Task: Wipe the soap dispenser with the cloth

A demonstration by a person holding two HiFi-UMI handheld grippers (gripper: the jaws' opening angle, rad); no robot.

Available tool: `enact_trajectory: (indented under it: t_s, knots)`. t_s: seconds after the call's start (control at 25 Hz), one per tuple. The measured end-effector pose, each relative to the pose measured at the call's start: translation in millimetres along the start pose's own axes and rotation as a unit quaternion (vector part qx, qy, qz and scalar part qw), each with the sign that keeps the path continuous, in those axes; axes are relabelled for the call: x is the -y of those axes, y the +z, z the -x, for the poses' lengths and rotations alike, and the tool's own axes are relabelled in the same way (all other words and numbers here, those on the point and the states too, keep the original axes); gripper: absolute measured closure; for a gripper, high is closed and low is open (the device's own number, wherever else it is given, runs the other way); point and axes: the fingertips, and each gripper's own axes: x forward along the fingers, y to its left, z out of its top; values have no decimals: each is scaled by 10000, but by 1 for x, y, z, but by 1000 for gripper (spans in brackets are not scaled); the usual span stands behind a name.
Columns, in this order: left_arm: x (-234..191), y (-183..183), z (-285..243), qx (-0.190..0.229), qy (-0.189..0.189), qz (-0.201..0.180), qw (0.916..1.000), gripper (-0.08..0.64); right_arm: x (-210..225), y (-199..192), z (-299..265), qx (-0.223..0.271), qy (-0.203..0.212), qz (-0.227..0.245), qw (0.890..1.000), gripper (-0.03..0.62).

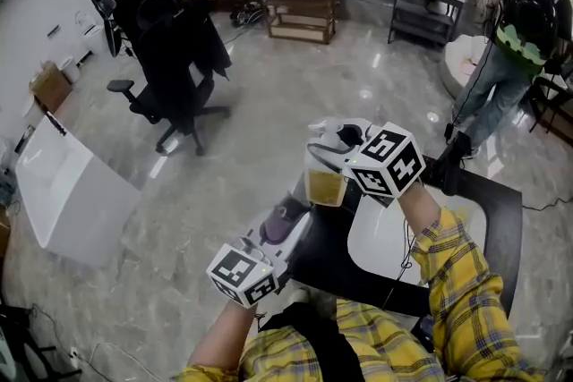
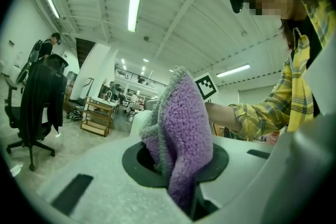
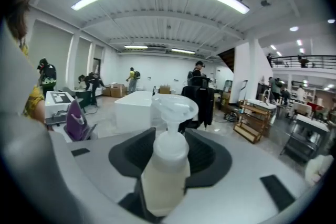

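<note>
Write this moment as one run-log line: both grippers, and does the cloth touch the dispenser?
left gripper: shut on cloth | right gripper: shut on dispenser | contact: none, cloth beside dispenser | wipe: not under way

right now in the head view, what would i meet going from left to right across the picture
white counter -> black office chair -> purple cloth -> soap dispenser -> person with the backpack
</note>
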Motion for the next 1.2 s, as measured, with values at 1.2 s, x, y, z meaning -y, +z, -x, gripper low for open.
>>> enact_trajectory:
  t_s: [1.2]
  knots:
    - [1,25,-20,200,-163,-44,9997,500,10,3,25,279,-357,-691,9966,393]
